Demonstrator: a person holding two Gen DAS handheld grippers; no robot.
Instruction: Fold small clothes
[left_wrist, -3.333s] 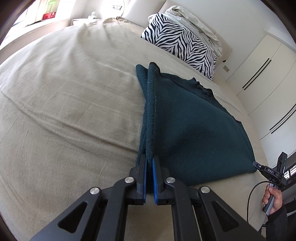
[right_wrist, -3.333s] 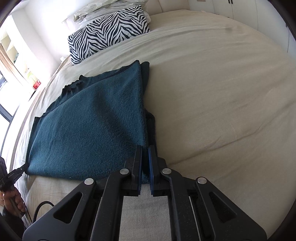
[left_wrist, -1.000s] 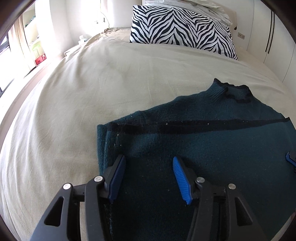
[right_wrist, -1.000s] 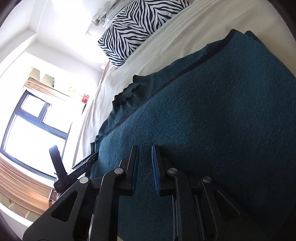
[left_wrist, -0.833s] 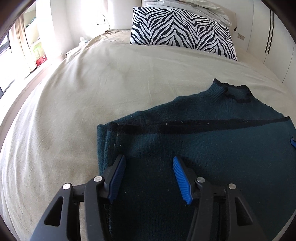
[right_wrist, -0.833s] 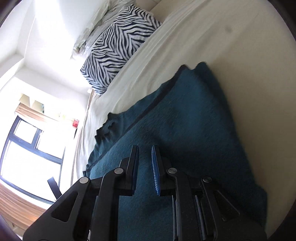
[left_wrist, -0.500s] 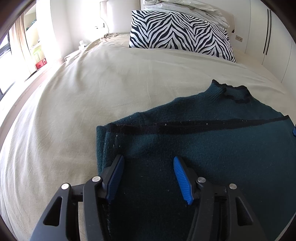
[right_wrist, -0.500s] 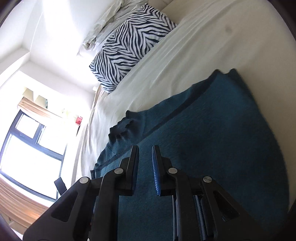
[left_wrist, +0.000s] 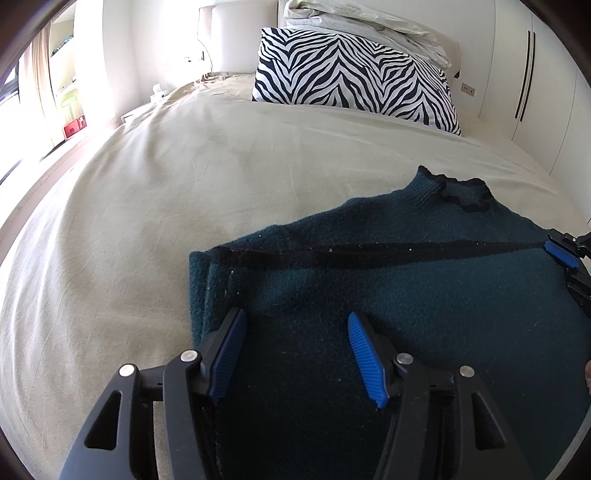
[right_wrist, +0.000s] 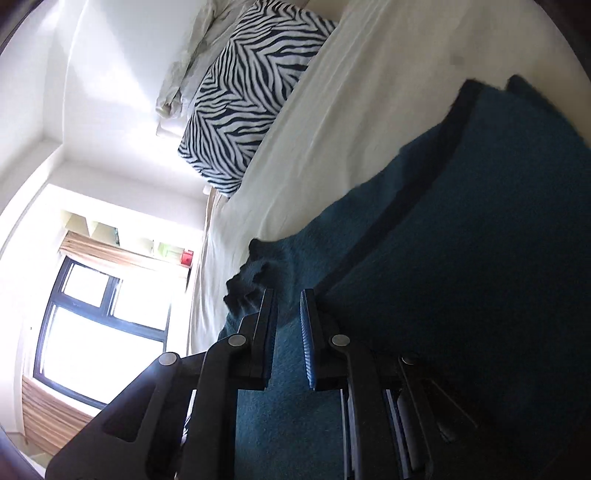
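A dark teal sweater (left_wrist: 424, 295) lies flat on the beige bed (left_wrist: 166, 192), its collar (left_wrist: 458, 192) toward the pillows and a dark fold line across it. My left gripper (left_wrist: 294, 314) hovers open over the sweater's near left part with nothing between its pads. My right gripper (right_wrist: 287, 291) is rolled on its side just above the sweater (right_wrist: 480, 240) near the collar (right_wrist: 251, 273). Its jaws are closing to a narrow gap and grip nothing. In the left wrist view the right gripper (left_wrist: 561, 251) shows at the right edge.
A zebra-print pillow (left_wrist: 354, 74) and a crumpled white duvet (left_wrist: 369, 22) lie at the head of the bed. White wardrobe doors (left_wrist: 546, 92) stand to the right. A window (right_wrist: 92, 325) with shelves is on the left side. Bare sheet stretches left of the sweater.
The right gripper slid across the sweater toward the collar and rolled; its blue pad came further into the left view's right edge. The left gripper stayed open in place, tilting slightly.
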